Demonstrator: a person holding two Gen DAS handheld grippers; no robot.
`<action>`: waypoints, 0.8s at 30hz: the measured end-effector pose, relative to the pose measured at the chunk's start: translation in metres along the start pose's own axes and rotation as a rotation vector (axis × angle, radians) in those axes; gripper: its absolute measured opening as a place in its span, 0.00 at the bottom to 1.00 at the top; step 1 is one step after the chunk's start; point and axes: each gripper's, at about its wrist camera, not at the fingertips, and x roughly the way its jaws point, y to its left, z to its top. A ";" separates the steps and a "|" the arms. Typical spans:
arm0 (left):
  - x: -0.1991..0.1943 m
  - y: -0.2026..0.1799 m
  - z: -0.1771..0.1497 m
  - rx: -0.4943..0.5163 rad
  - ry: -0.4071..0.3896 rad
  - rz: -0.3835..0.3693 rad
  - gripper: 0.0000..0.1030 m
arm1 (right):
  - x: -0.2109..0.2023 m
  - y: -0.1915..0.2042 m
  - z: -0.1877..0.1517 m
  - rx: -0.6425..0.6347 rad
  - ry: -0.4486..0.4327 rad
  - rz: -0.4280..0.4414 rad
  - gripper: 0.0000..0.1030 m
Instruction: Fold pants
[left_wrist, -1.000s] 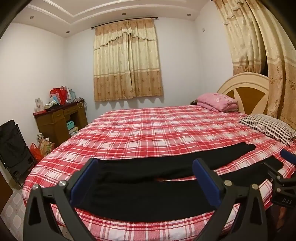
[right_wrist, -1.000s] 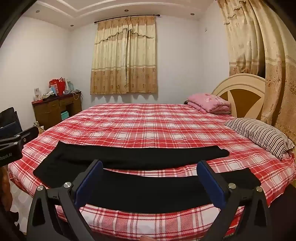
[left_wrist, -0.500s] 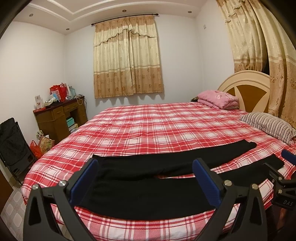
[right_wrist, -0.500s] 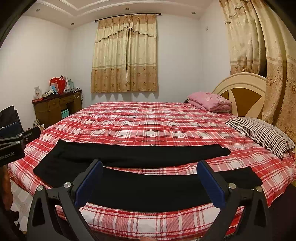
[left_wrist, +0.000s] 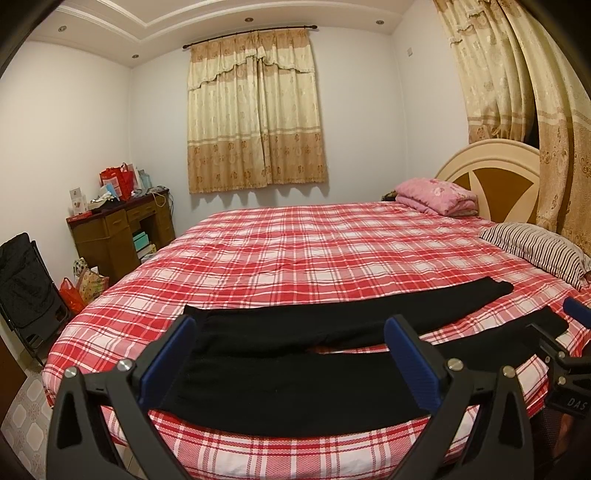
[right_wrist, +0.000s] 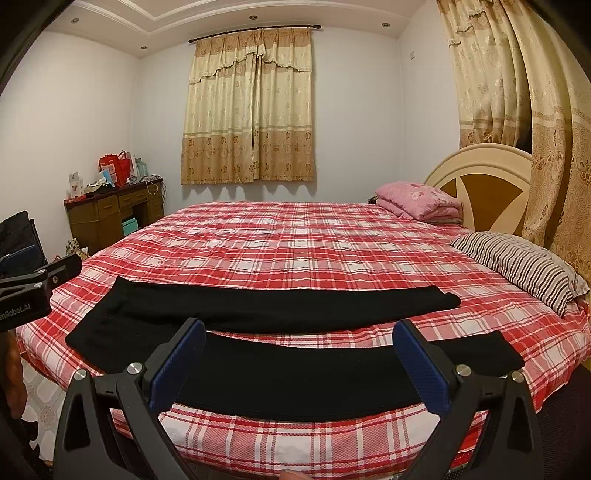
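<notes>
I see the black pants (left_wrist: 295, 365) lying flat across the lower middle of the frame on the red plaid bed (left_wrist: 314, 258), legs apart and reaching toward the right. My left gripper (left_wrist: 288, 354) hovers above them with fingers spread wide, holding nothing. My right gripper (right_wrist: 299, 358) is likewise spread and empty. A striped pillow (right_wrist: 517, 269) lies at right.

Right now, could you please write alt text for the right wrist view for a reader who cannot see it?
Black pants lie flat, legs apart, on a red plaid bed. The open right gripper hovers over the near leg, with a striped pillow at right.
</notes>
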 end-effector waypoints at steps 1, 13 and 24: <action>0.000 0.000 0.000 0.000 0.000 -0.001 1.00 | 0.000 0.000 0.000 0.001 -0.001 0.000 0.99; 0.001 0.000 0.000 0.000 0.002 0.000 1.00 | 0.002 0.000 -0.004 -0.001 0.004 0.000 0.99; 0.002 0.001 -0.002 -0.001 0.003 0.002 1.00 | 0.004 0.000 -0.007 -0.006 0.009 0.000 0.99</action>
